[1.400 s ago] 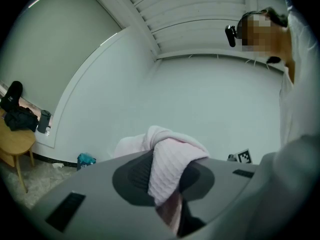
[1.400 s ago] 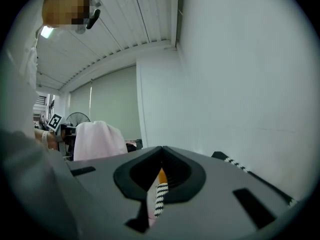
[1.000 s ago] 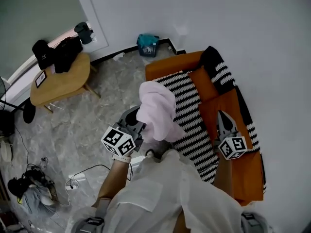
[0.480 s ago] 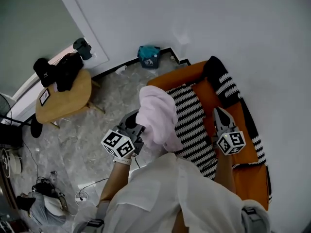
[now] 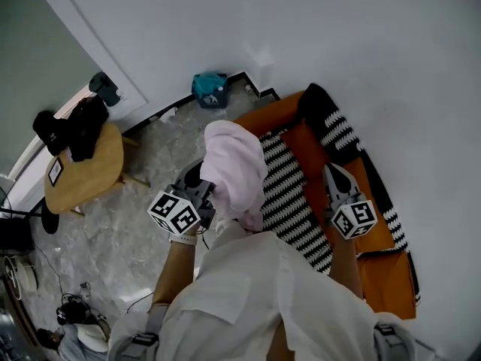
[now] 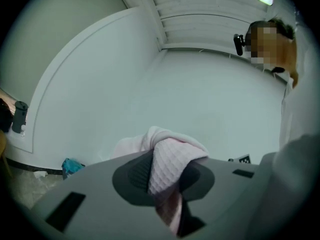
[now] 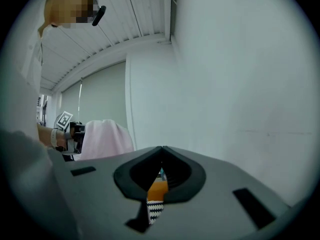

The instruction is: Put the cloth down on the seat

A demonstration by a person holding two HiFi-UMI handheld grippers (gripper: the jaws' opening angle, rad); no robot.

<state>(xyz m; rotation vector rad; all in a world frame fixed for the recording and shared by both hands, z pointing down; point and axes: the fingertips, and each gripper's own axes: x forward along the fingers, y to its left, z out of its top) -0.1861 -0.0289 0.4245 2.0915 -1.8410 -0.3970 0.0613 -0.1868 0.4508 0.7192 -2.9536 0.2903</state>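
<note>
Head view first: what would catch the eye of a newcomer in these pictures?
The pale pink cloth stands out most, bunched and held up by the left gripper, whose jaws are shut on it, near the left edge of the orange seat. That seat lies at the right along the white wall, with a black-and-white striped cover on it. The right gripper hovers over it, shut and empty.

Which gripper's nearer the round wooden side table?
Left. Left gripper, gripping the pink cloth, is a short way from the round wooden table; right gripper hangs over the orange seat.
</note>
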